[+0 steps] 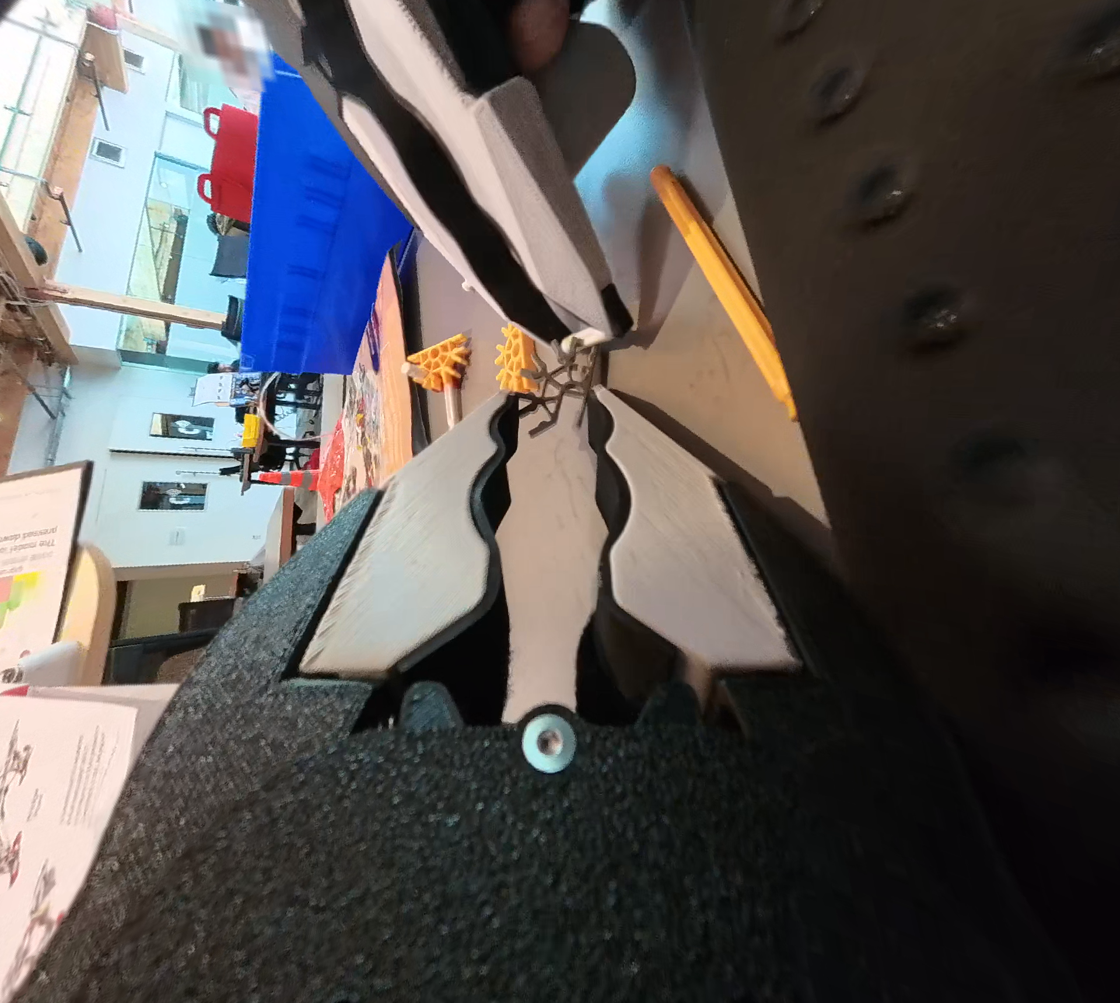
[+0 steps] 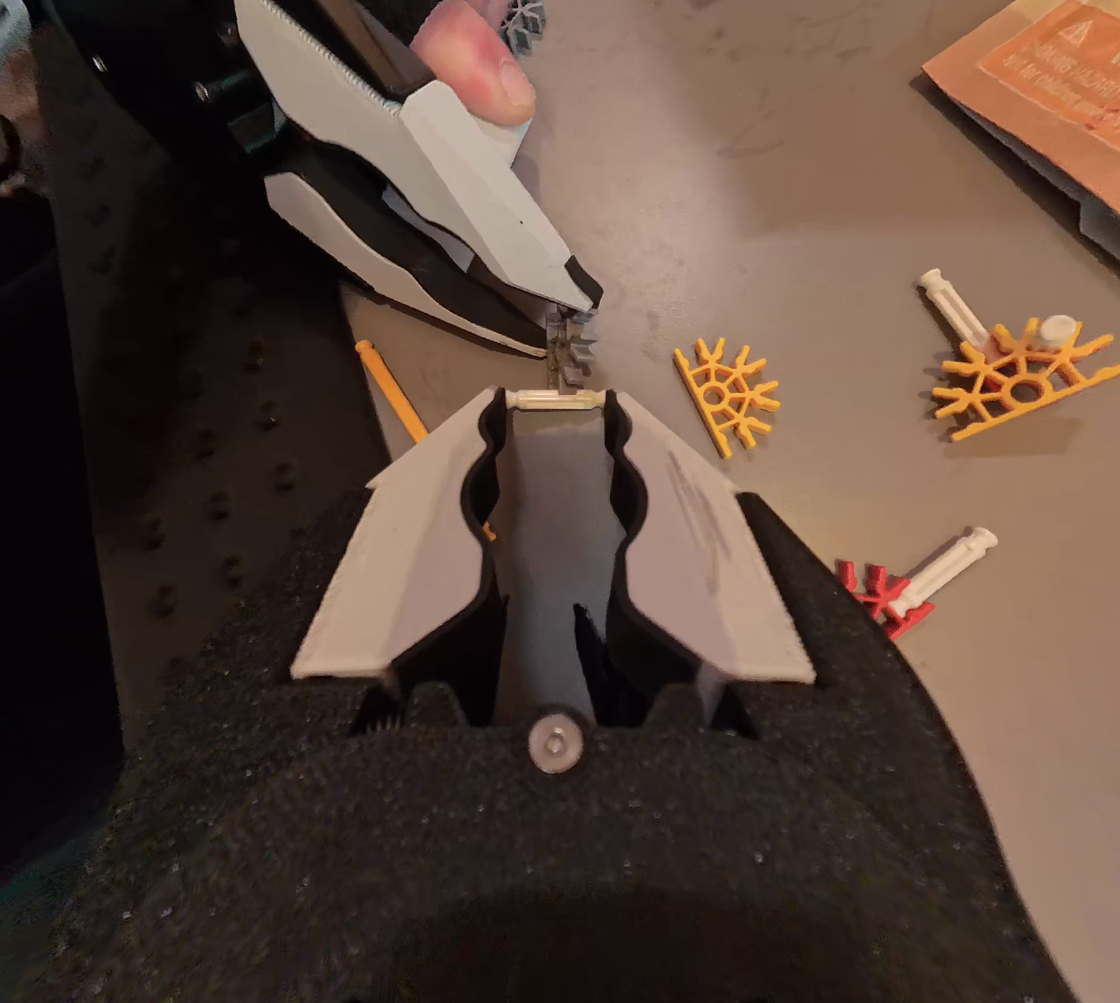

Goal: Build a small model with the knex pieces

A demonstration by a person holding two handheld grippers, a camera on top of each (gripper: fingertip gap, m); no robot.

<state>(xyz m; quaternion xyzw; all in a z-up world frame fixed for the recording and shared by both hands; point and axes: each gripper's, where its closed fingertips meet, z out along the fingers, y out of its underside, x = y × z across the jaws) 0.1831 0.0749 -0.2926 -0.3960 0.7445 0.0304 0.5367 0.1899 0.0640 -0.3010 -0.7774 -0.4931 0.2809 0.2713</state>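
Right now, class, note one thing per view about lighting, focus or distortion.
Left wrist view: scene rolled sideways, bright windows behind, dark blurred board at right, grey connector sharp. Right wrist view: warm dim light, soft shadow under the larger yellow connector, white rod in the right gripper sharp.

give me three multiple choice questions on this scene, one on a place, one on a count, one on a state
1. In the right wrist view, where does the red plastic connector lie?
A. left of the right gripper
B. right of it
C. between its fingers

2. How many yellow fan-shaped connectors lie on the grey table?
A. one
B. two
C. four

3. What does the right gripper hold?
A. a short white plastic rod
B. a blue ball
C. nothing

Answers:
1. B, it lies beside the right-hand finger.
2. B, one lies near and one farther right.
3. A, the rod spans its fingertips.
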